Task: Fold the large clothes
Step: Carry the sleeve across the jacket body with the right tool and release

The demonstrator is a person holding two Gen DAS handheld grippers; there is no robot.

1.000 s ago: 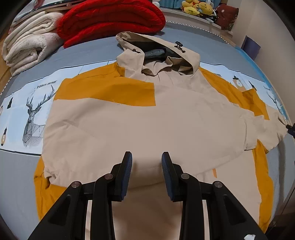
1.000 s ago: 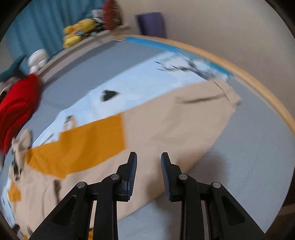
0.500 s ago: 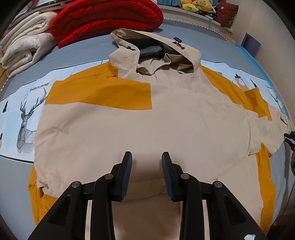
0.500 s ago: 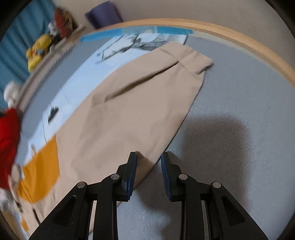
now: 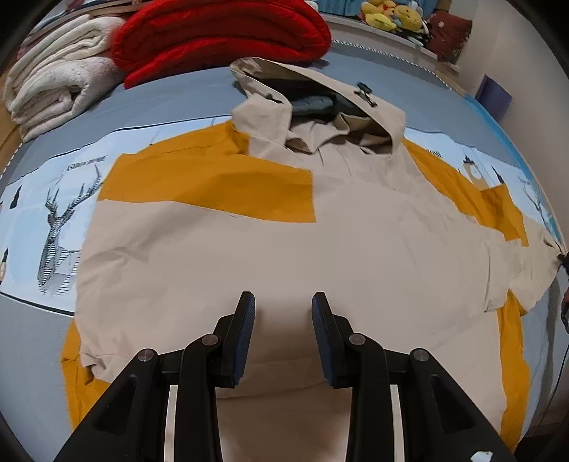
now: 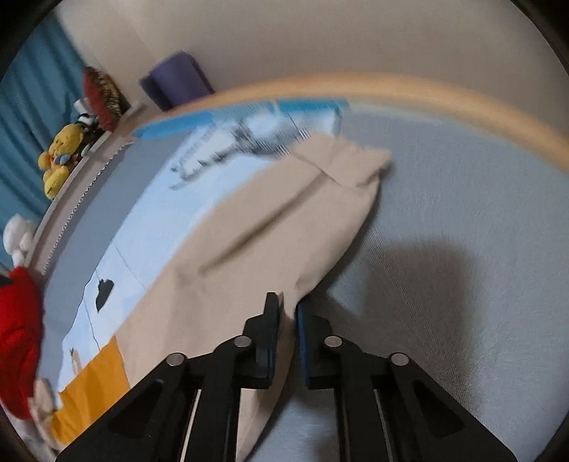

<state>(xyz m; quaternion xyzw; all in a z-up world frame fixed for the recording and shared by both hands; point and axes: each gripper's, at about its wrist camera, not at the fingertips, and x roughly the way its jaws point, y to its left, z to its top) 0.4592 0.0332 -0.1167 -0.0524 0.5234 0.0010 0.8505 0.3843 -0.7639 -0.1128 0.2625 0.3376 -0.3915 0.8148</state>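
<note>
Now the beige-and-orange jacket lies flat on the bed, hood at 12 o'clock. Left gripper hovers, jaws apart. Right gripper, open half a second ago, has clamped the sleeve edge.

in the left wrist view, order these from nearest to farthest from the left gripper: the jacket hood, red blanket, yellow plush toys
1. jacket hood: straight ahead of the left gripper, at the far end of the jacket.
2. red blanket: beyond the hood, up and left.
3. yellow plush toys: on the far ledge, upper right.
</note>
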